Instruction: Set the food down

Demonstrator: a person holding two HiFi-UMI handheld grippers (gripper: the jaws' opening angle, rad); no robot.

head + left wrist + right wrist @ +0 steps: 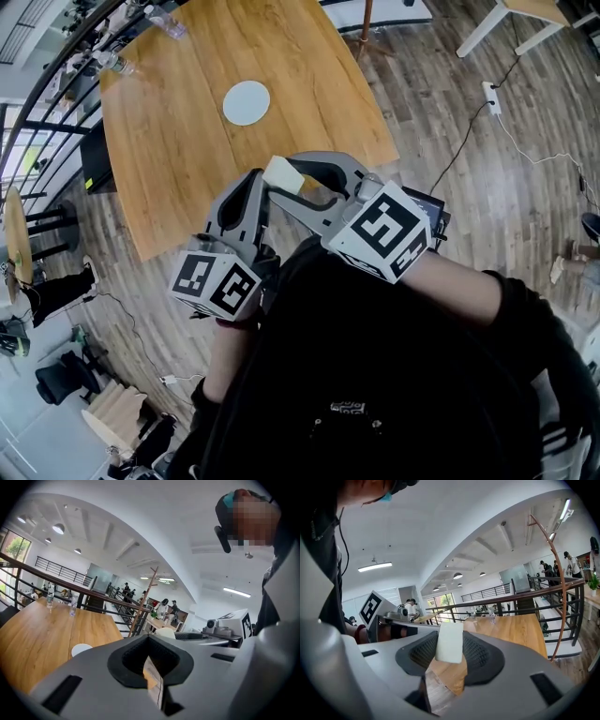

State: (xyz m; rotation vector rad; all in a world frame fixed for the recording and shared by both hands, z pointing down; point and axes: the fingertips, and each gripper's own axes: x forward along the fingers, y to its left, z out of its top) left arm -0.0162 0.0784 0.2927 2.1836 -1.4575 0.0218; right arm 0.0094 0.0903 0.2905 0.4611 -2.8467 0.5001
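Observation:
My right gripper [287,180] is shut on the food [280,173], a pale cream block pinched between its black pads. In the right gripper view the food [450,642] stands upright at the jaw tips [450,654]. My left gripper [249,184] sits just left of it with its jaws together and nothing between them [152,667]. Both are held close to my chest, above the near edge of the wooden table [178,159]. A white round plate [247,102] lies on the table farther off, and it also shows as the plate [80,649] in the left gripper view.
Two clear bottles [112,64] [172,26] stand at the table's far left corner, beside a black railing [42,84]. A power strip [490,97] with its cable lies on the wood floor at right. White table legs [483,28] are at top right. People stand in the background.

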